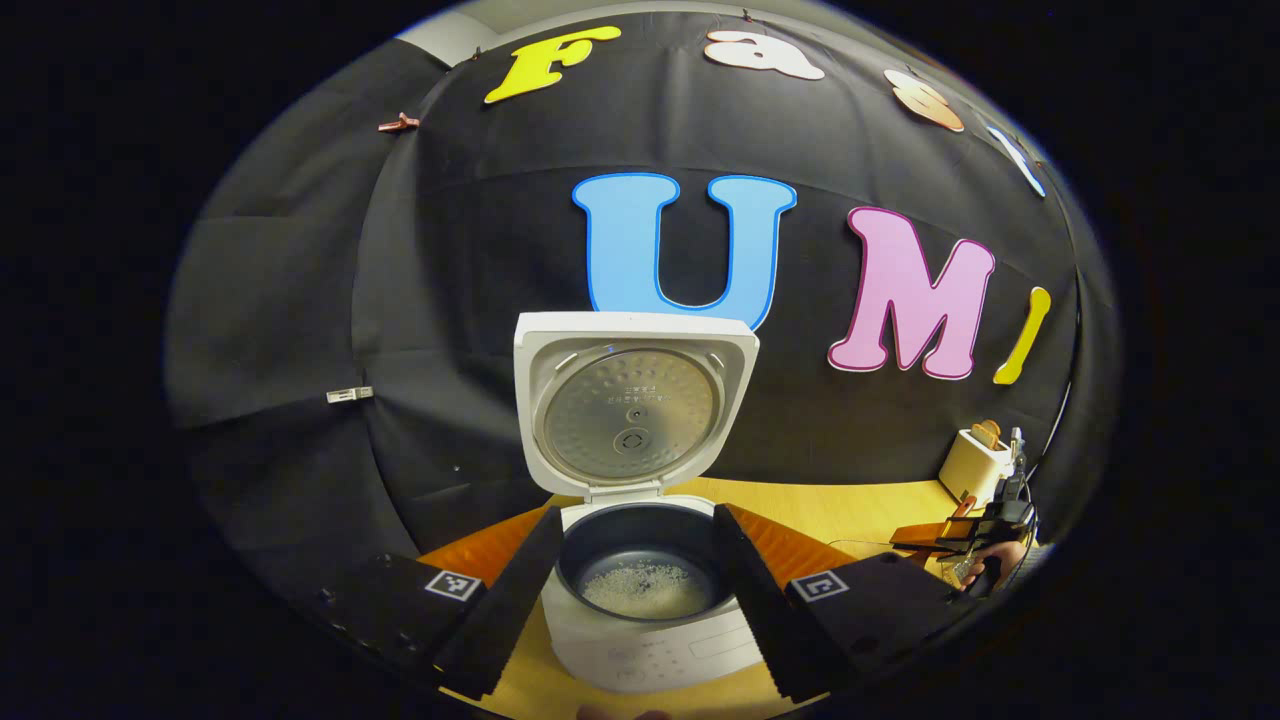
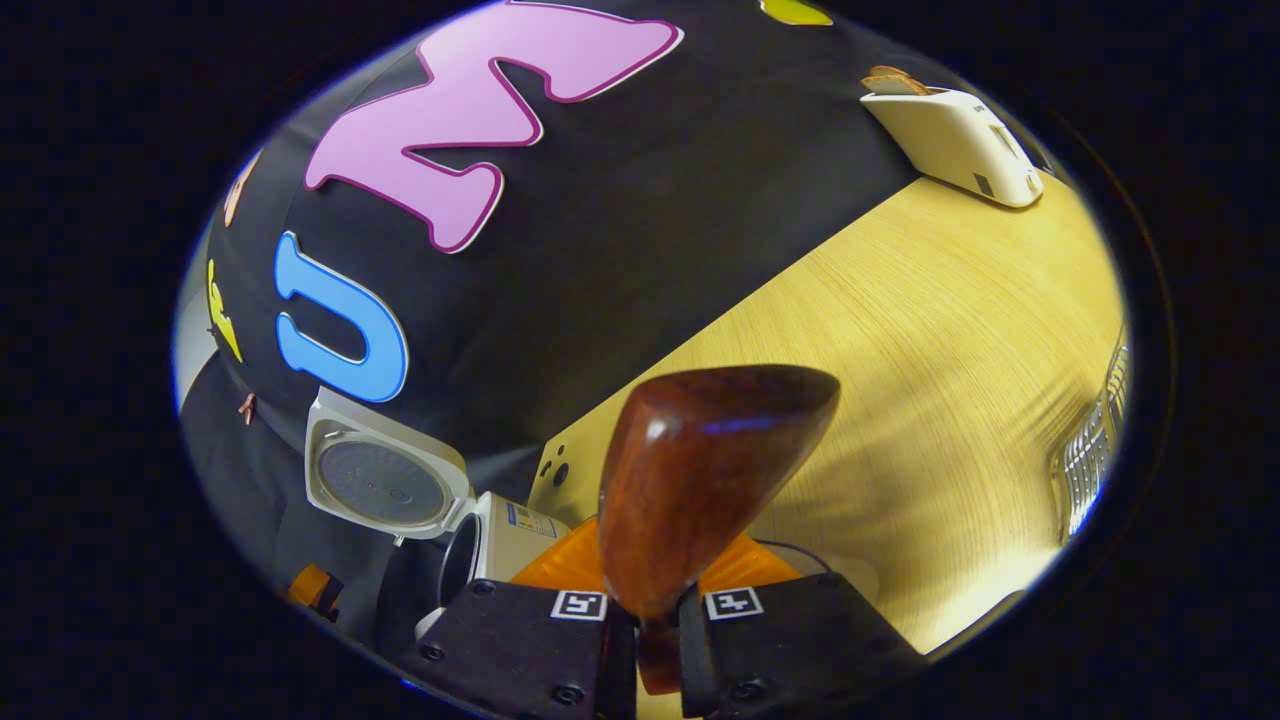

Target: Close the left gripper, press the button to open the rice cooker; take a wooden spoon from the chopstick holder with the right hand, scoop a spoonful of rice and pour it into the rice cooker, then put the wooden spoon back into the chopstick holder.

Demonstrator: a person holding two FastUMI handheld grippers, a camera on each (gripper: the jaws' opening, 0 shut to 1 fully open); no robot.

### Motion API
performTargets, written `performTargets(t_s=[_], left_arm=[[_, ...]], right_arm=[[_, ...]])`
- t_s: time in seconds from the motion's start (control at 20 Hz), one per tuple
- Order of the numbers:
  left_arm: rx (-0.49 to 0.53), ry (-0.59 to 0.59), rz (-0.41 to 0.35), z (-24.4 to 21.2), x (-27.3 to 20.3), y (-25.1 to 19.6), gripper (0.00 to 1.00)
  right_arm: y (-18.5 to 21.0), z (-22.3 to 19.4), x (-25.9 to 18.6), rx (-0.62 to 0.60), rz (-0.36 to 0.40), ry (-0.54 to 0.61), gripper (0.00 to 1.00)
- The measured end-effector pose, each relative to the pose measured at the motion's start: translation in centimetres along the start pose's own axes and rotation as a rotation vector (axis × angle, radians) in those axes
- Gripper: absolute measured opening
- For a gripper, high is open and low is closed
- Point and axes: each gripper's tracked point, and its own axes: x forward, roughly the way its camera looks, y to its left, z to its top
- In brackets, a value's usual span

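1. Wooden bench (image 2: pixel 930 330) carries the cooker (image 1: pixel 650 640); its lid (image 1: pixel 632 405) stands up, with rice (image 1: pixel 645 590) in the pot.
2. Our left gripper (image 1: pixel 632 590) hangs before the cooker, fingers spread, holding nothing.
3. Our right gripper (image 2: pixel 657 625) clamps the spoon (image 2: pixel 700 480) by its neck, right of the cooker.
4. We judge the spoon light, stiff and glossy, so slippery; hold low on the handle.
5. Whether the bowl carries rice, we cannot tell.

Left gripper view faces the open rice cooker (image 1: pixel 640 500) head-on, close, frame centre. Right gripper view, tilted, sees the same cooker (image 2: pixel 420 500) lower left, farther off.
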Motion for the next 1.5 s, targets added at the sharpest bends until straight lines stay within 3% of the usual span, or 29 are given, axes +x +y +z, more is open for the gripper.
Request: performTargets(t_s=[0.35,0.7,0.75,0.8,1.15,1.5], left_arm=[[-0.010,-0.023,-0.009,0.7,0.9,0.0,0.96],[-0.029,-0.051,-0.006,1.3,2.2,1.5,0.96],[-0.030,-0.054,-0.002,1.3,2.1,1.8,0.96],[-0.027,-0.058,0.000,1.3,2.0,2.0,0.96],[-0.031,-0.070,0.009,0.8,1.2,3.5,0.96],[-0.079,-0.060,0.018,-0.6,0.3,4.6,0.96]], right_arm=[[3.7,3.1,-1.4,0.041,0.000,-0.061,0.21],[13.7,6.7,-1.3,0.010,0.091,-0.135,0.21],[15.5,6.6,-1.0,0.005,0.112,-0.134,0.09],[17.0,6.5,-0.5,-0.003,0.131,-0.131,0.21],[25.2,0.5,3.9,-0.041,0.221,-0.036,0.21],[27.7,-5.7,8.3,-0.279,0.178,0.035,0.21]])
